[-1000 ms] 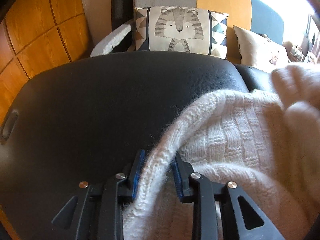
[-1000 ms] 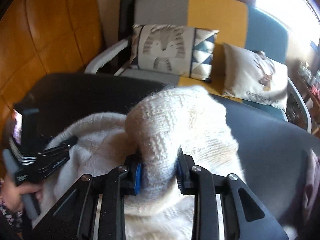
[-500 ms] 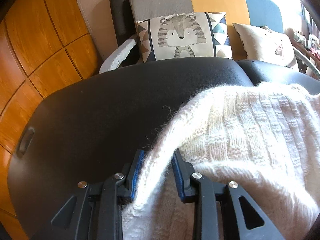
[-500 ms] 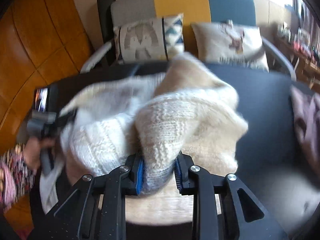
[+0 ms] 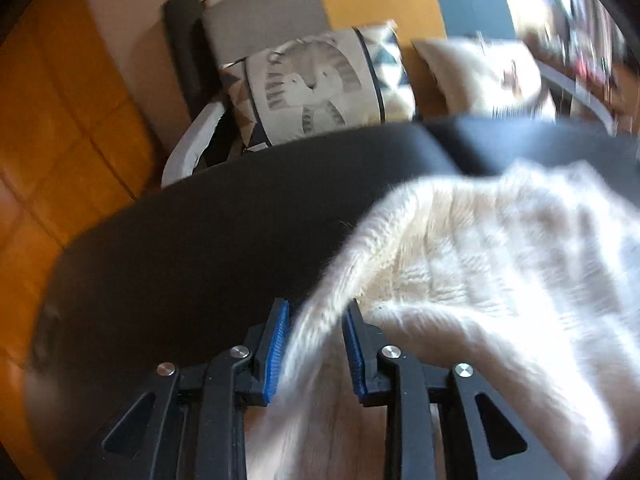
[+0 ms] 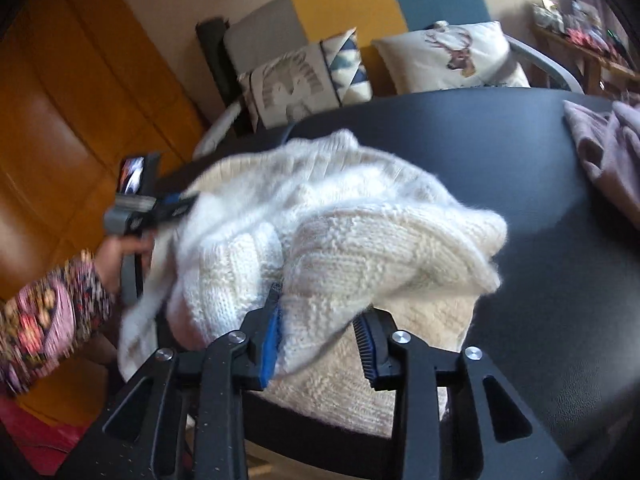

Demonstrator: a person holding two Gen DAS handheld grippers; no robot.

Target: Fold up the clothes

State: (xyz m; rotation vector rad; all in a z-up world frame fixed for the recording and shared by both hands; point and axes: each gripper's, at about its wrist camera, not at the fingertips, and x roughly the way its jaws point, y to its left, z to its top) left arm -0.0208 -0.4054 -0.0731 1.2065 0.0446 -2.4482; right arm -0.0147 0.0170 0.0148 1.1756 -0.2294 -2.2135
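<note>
Right wrist view showed the white knit sweater (image 6: 320, 232) bunched in a heap on the black table (image 6: 560, 208), near its front edge. A fold of it sat between the fingers of the right gripper (image 6: 320, 332). Those jaws were opening; the left pad touched the wool, but the right pad stood clear of it. In the left wrist view, the left gripper (image 5: 316, 344) had the sweater's edge between its blue pads, and its jaws were closing on it.

Letting go might make the fold flop open, because the wool was thick and springy. The fuzzy yarn could also catch on the ridged pads. Part of the sweater hung off the table's front edge, so it might slide down.

I counted one white sweater, one pinkish cloth (image 6: 608, 152) at the table's far right, two grippers, two cushions (image 6: 304, 80) on the sofa (image 6: 360, 4), and one patterned sleeve (image 6: 44, 312).
</note>
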